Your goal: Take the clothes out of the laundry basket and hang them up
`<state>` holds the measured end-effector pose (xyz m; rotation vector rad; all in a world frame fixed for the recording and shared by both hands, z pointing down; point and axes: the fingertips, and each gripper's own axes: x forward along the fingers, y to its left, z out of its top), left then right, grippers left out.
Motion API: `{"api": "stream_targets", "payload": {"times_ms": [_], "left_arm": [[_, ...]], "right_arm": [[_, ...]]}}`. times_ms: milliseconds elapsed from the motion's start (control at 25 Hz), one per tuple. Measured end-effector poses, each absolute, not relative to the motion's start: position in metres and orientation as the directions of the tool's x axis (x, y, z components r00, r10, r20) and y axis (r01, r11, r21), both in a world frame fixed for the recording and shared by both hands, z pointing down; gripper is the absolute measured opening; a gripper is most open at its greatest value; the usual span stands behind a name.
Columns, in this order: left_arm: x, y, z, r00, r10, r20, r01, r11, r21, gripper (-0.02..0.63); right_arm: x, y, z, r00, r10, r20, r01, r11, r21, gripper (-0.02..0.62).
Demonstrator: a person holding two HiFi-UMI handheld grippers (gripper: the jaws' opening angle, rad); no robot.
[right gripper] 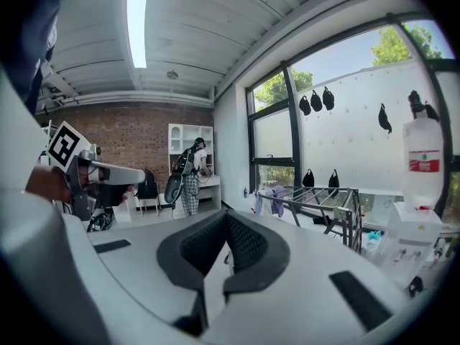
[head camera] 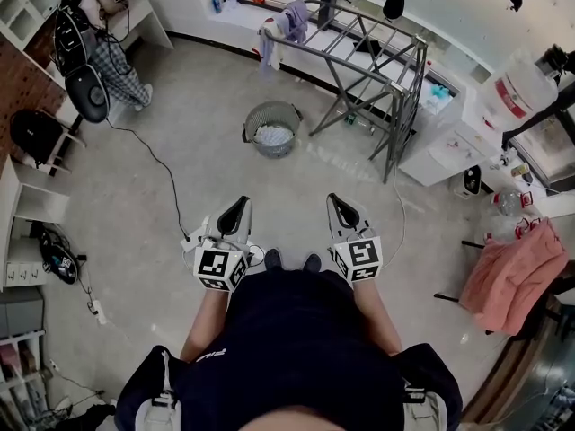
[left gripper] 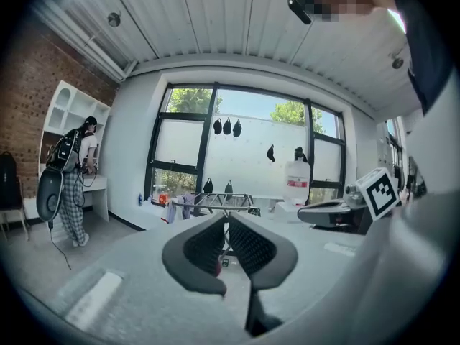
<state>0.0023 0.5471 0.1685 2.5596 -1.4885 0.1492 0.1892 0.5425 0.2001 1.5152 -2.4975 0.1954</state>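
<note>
Two grippers are being held side by side, nearly level: the left gripper [head camera: 235, 212] and the right gripper [head camera: 343, 210], both with jaws pressed together and nothing between them. The laundry basket [head camera: 254, 115] is standing on the floor [head camera: 180, 178] well ahead, near the drying rack [head camera: 359, 52], with pale clothes [head camera: 274, 136] lying inside. Probably the basket should be approached first, and jaws opened only above one garment
</note>
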Motion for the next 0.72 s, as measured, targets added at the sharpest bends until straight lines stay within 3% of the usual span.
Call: {"api": "stream_targets", "payload": {"times_ms": [280,360,440,720], "left_arm": [[0.005,0.541,0.170,0.484,-0.854,0.191,-0.875,-0.476,0.088,0.053],[0.005,0.539,0.175,0.487,-0.849,0.206,-0.873,-0.477,0.097,0.185],[0.002,0.537,0.180,0.487,-0.845,0.222,-0.873,-0.473,0.116,0.262],[-0.008,0.536,0.183,0.497,-0.835,0.236,-0.868,-0.480,0.129,0.278]], "right_arm": [[0.189,0.541,0.204,-0.462,-0.845,0.268,-0.876,0.482,0.010,0.002],[0.186,0.541,0.204,-0.478,-0.838,0.262,-0.870,0.493,-0.012,0.002],[0.182,0.541,0.204,-0.488,-0.833,0.263,-0.866,0.500,-0.022,0.003],[0.169,0.539,0.201,-0.502,-0.826,0.256,-0.858,0.514,-0.023,0.003]]}}
